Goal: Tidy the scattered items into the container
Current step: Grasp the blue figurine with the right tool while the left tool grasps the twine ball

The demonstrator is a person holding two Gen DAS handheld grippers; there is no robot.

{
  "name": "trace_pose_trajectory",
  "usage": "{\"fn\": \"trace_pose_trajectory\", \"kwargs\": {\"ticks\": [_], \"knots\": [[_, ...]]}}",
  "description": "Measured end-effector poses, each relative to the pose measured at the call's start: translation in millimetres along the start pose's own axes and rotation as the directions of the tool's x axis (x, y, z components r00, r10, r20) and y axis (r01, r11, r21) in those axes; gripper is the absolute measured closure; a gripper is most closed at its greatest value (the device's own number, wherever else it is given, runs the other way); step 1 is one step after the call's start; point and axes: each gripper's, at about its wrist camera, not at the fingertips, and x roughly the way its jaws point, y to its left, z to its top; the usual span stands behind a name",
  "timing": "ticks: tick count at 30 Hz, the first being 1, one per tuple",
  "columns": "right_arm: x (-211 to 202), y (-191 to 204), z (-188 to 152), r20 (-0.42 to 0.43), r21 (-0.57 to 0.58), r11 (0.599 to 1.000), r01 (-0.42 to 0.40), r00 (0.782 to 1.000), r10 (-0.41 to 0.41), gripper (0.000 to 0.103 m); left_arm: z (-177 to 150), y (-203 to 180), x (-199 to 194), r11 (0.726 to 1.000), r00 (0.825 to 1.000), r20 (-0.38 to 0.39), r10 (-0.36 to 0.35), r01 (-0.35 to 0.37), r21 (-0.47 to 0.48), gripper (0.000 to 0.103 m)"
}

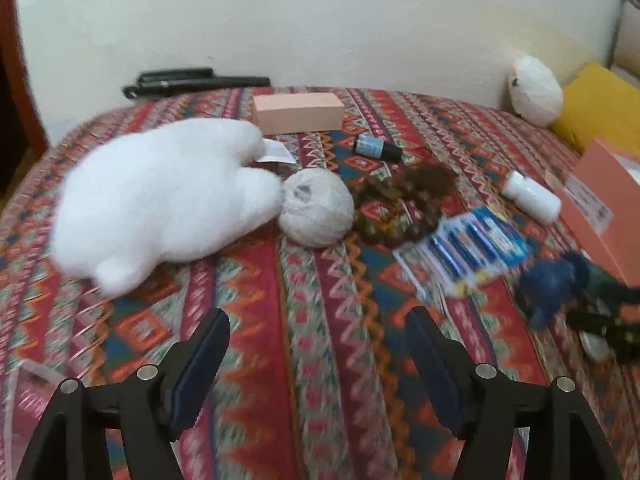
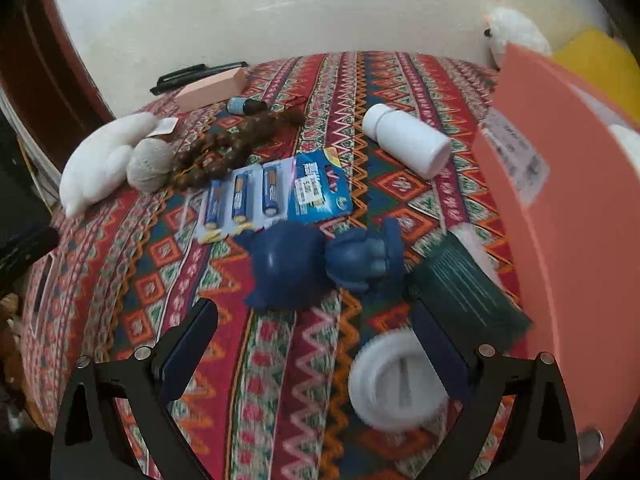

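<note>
The blue figurine (image 2: 320,264) lies on its side near the bed's (image 2: 280,360) front right edge, just ahead of the right claw (image 2: 316,332), which hangs released and empty. The salmon container (image 2: 568,216) stands at the right edge, close by. To grasp well, I'd straddle the figurine's round head, avoiding the battery pack (image 2: 276,192) behind and the white lid (image 2: 396,384) beneath. The left claw (image 1: 318,336) is released too, over bare cloth.
</note>
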Motion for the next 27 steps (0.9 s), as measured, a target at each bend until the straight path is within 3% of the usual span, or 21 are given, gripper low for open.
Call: {"fn": "trace_pose_trajectory", "kwargs": {"ticks": [4,9,12,13,14,17,22,27], "knots": [[21,3,12,0.008,-0.046,0.998,0.051,0.999,-0.051,0.002,23,-9,47,1.000,1.000,-0.025,-0.005,0.005,0.014,0.027],[51,-8,17,-0.020,-0.026,0.999,0.037,0.999,-0.038,0.000,53,-19,89,0.999,1.000,-0.004,0.018,-0.018,0.047,0.027],[52,-6,19,0.003,-0.053,0.998,0.036,0.999,-0.036,0.005,64,-15,111,0.999,1.000,-0.008,0.029,-0.028,0.045,0.027],[51,-6,20,0.001,-0.058,0.998,0.017,1.000,-0.017,0.005,65,-13,113,0.998,1.000,0.005,0.030,-0.030,0.048,0.035],[47,-6,19,0.001,-0.056,0.998,-0.012,1.000,0.012,0.005,66,-11,110,0.998,0.999,0.020,0.029,-0.030,0.049,0.053],[32,1,18,0.022,-0.057,0.998,-0.025,0.999,0.027,0.005,62,-5,94,0.999,0.999,0.034,-0.019,0.018,0.040,0.062],[-19,24,10,0.087,-0.073,0.996,-0.060,0.994,0.066,0.005,33,-6,40,0.995,0.997,0.039,-0.063,0.059,0.081,0.063],[-93,58,-24,0.163,-0.108,0.987,-0.116,0.978,0.133,0.005,-8,-10,-44,0.990,0.992,0.073,-0.103,0.096,0.102,0.063]]}}
